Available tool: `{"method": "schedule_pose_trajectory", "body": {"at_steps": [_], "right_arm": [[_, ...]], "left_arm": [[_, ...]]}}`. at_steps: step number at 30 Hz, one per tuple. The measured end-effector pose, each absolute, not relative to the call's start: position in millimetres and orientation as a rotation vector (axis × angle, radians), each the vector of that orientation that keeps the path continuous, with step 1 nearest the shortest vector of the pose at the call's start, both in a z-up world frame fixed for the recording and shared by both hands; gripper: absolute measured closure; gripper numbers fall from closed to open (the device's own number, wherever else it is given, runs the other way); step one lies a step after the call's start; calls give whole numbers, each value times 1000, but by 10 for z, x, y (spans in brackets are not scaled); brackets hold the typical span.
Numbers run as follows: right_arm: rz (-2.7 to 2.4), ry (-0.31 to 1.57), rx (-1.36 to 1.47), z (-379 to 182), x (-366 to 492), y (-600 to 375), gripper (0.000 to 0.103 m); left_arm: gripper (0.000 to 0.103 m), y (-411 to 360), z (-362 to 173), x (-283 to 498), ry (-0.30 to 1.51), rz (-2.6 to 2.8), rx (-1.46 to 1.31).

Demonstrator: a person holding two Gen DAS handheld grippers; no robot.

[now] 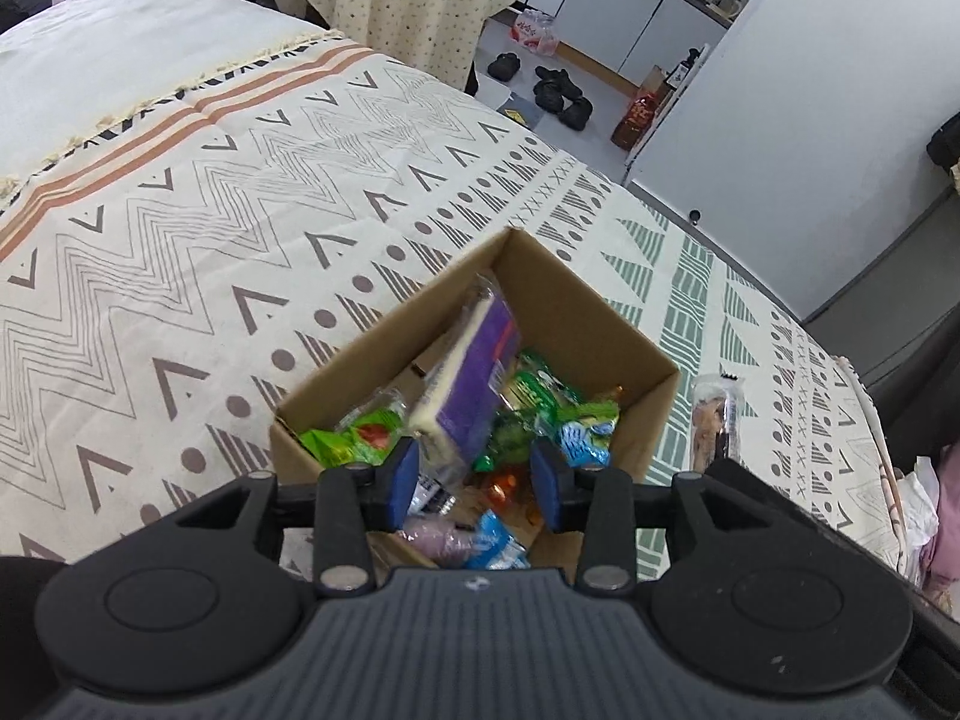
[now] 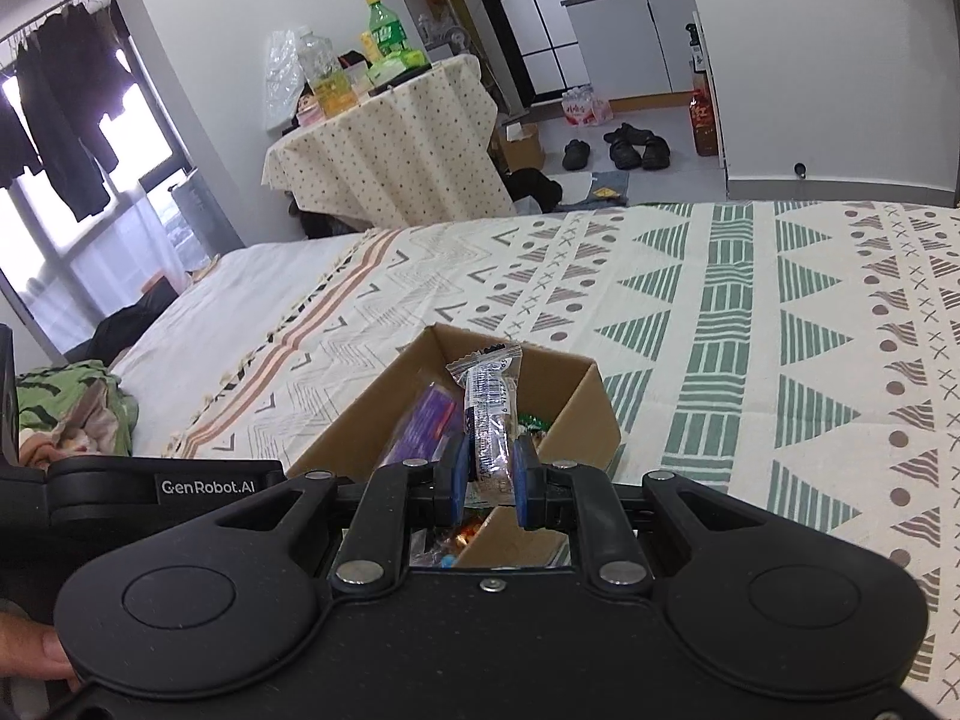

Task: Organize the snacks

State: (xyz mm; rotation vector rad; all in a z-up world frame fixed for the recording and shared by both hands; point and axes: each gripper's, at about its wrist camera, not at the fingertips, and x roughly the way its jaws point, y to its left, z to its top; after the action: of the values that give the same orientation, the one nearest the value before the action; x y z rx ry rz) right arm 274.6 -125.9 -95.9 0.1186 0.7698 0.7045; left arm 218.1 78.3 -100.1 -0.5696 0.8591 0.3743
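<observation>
Bed [image 1: 180, 192] with patterned cover fills both views. Cardboard box [image 1: 600, 324] sits lower centre, packed with snacks; purple packet [image 1: 474, 384] leans inside, just ahead of the parted, empty left tongs [image 1: 474, 483]. Right tongs [image 2: 489, 474] clamp a clear-wrapped snack bar [image 2: 489, 402] above the box.

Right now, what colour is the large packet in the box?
Purple with a cream edge; the left wrist view shows it best.

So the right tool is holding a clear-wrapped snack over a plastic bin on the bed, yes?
Not quite: it is a cardboard box, not a plastic bin. The right wrist view shows the right tool gripping the clear-wrapped snack above it on the bed.
</observation>
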Motion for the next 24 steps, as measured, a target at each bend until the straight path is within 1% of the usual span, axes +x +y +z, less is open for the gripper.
{"method": "schedule_pose_trajectory", "body": {"at_steps": [3,5,7,8,9,10,11,14,18,20,22,24], "right_arm": [[718,779,131,-976,2743,-1216,88],[734,785,144,-982,2740,-1171,87],[764,786,155,-993,2725,-1123,86],[774,790,154,-997,2715,-1095,81],[777,799,155,-1005,2713,-1080,71],[772,803,164,-1011,2708,-1089,66],[762,802,173,-1012,2701,-1112,62],[718,813,207,-1006,2685,-1226,62],[670,812,221,-962,2629,-1376,61],[647,805,217,-927,2595,-1423,57],[627,797,218,-879,2547,-1475,53],[605,789,230,-834,2477,-1536,47]], "left_arm": [[59,826,-957,2187,855,382,-561],[51,836,-926,2199,856,386,-545],[46,834,-884,2201,856,389,-528],[41,832,-863,2200,853,387,-518],[38,827,-845,2199,853,388,-508],[29,820,-828,2198,855,391,-497],[23,810,-816,2196,857,395,-486],[18,784,-793,2188,864,393,-466],[14,732,-779,2176,888,374,-444],[11,694,-755,2155,897,369,-424],[9,650,-716,2131,905,359,-404],[8,605,-671,2101,913,347,-383]]}}
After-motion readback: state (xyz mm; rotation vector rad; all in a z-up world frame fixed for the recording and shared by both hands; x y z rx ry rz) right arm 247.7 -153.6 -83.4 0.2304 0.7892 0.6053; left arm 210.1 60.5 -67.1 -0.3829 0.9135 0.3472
